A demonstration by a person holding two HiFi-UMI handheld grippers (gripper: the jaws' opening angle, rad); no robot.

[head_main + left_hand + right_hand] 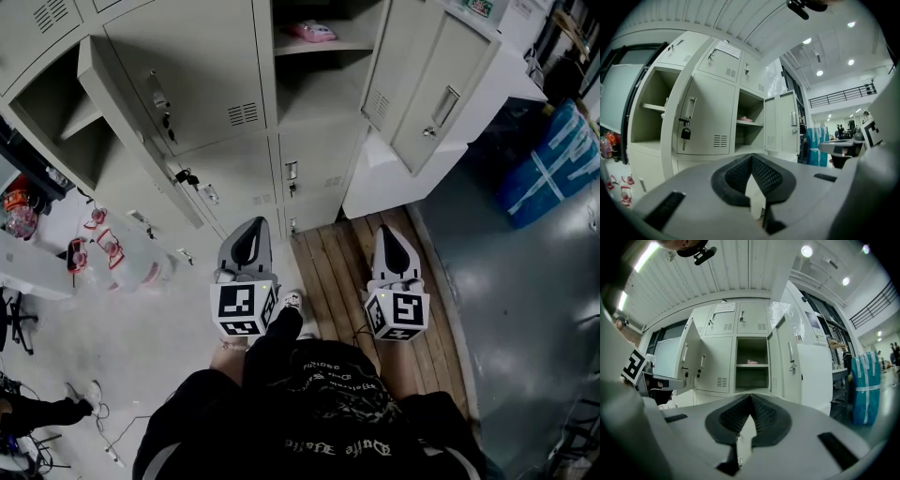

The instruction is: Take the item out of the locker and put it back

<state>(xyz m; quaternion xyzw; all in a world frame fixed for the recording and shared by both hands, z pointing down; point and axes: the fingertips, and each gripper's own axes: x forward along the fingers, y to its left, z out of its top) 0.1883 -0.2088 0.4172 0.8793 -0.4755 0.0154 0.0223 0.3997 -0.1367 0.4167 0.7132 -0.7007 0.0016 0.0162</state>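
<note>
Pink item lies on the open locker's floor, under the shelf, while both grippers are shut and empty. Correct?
No: the pink item lies on the shelf, not under it; the right gripper view shows it. The left gripper and right gripper are shut and empty.

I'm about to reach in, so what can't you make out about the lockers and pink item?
- Pink item: too small in every view to identify.
- Notice on top locker: print too small, left gripper view.
- Other open locker: head view's left edge cuts it off.
</note>
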